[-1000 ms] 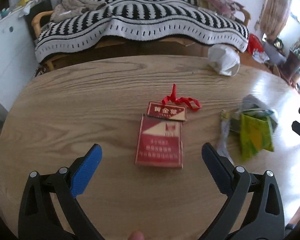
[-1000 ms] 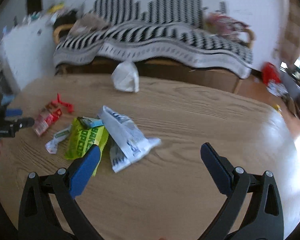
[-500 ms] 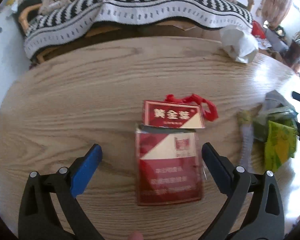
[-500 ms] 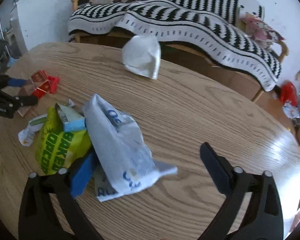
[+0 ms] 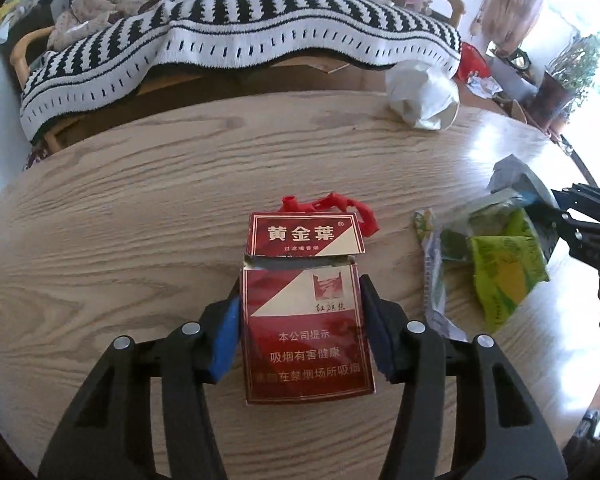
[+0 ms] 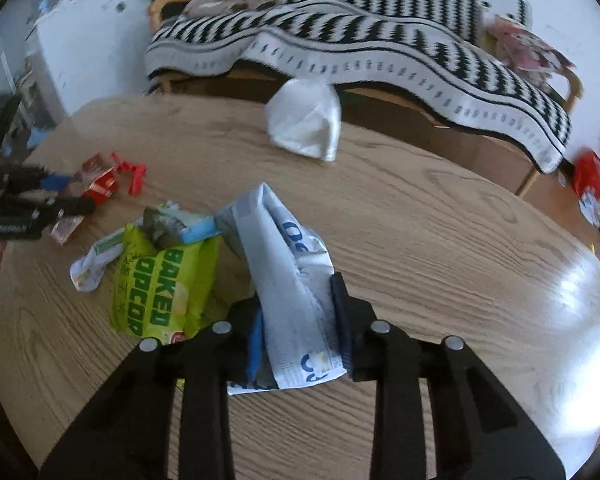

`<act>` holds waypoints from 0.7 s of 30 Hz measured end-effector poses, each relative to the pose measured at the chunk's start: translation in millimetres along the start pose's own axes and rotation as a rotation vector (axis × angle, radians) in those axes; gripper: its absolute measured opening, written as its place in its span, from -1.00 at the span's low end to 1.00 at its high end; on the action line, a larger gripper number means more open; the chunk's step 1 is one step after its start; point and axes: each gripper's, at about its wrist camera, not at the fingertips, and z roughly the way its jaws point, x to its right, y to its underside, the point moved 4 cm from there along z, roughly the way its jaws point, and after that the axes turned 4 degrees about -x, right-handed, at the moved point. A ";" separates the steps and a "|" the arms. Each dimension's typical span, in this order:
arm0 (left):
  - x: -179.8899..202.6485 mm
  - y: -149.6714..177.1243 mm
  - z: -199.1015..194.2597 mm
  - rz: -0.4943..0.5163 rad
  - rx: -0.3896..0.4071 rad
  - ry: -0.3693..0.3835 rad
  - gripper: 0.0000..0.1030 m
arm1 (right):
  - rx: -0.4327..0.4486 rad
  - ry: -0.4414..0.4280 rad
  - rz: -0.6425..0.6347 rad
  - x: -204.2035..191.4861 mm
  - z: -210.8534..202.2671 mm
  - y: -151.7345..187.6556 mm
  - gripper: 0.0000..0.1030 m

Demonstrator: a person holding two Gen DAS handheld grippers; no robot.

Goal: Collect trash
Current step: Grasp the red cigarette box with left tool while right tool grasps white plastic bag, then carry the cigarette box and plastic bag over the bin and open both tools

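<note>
Trash lies mid-table: our left tool (image 5: pixel 300 312) clamps the cigarette pack (image 5: pixel 306 328), our right tool (image 6: pixel 298 316) pinches the white wrapper (image 6: pixel 292 280); green bag (image 6: pixel 164 284) at 10 o'clock. Next, we lift both.

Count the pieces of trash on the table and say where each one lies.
6, maybe more hidden in the pile: red cigarette pack in the left gripper, red ribbon behind it, white-blue bag in the right gripper, green popcorn bag, small white wrapper, crumpled white bag far edge.

Oak-grain table (image 5: pixel 100 208), striped-blanketed sofa (image 5: pixel 236 40) behind, white wall, bright window glare.
</note>
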 end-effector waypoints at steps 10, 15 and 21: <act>1.3 6.9 -31.5 -0.003 0.017 -0.005 0.03 | 0.026 -0.001 0.119 22.6 -25.8 18.9 -0.46; 11.3 11.6 -49.0 0.021 0.024 -0.006 0.03 | 0.037 -0.012 0.151 23.9 -40.1 30.5 -0.46; 37.0 16.3 -90.3 0.043 0.064 0.030 0.03 | 0.123 -0.031 0.240 34.1 -90.3 44.8 -0.46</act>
